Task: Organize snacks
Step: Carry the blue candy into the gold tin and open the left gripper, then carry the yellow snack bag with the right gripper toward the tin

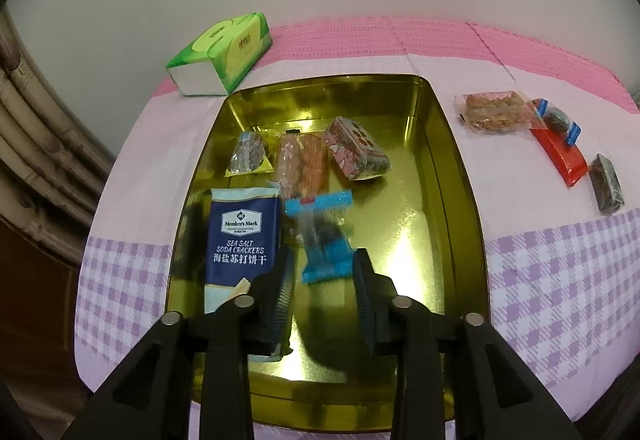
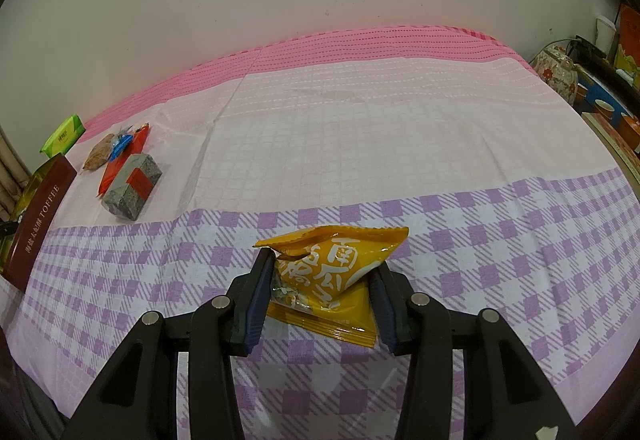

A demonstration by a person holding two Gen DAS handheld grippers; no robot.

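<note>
Left wrist view: gold tin (image 1: 460, 199) on a pink and purple checked cloth (image 1: 560, 260). Inside the tin, at the far end, three snacks side by side: a dark three-cornered packet (image 1: 246, 155), an orange bar (image 1: 302, 163) and a pink wrapped block (image 1: 356, 149). Nearer, along the tin's left side, a dark blue cracker pack (image 1: 242, 240) lying flat. Just right of it, a blurry blue packet (image 1: 320, 228), its near end between the tips of the left tongs (image 1: 322, 268). Left tongs a little way apart, pointing down into the tin, not squeezing the blue packet as far as the blur lets on. Behind the tin, a green tissue box (image 1: 224, 51). Out on the cloth to the right of the tin, close together: a brown snack (image 1: 494, 111), a small blue-striped packet (image 1: 556, 119), a red packet (image 1: 562, 155) and a dark grey block (image 1: 608, 183).

Right wrist view: right tongs (image 2: 322, 280) pinched on a yellow packet (image 2: 332, 272), one pad on each side, the packet crumpled between them and lifted a bit over the purple checks. Far off to the left, the tin's dark red side with the word TOFFEE, and the loose snacks beside it.
</note>
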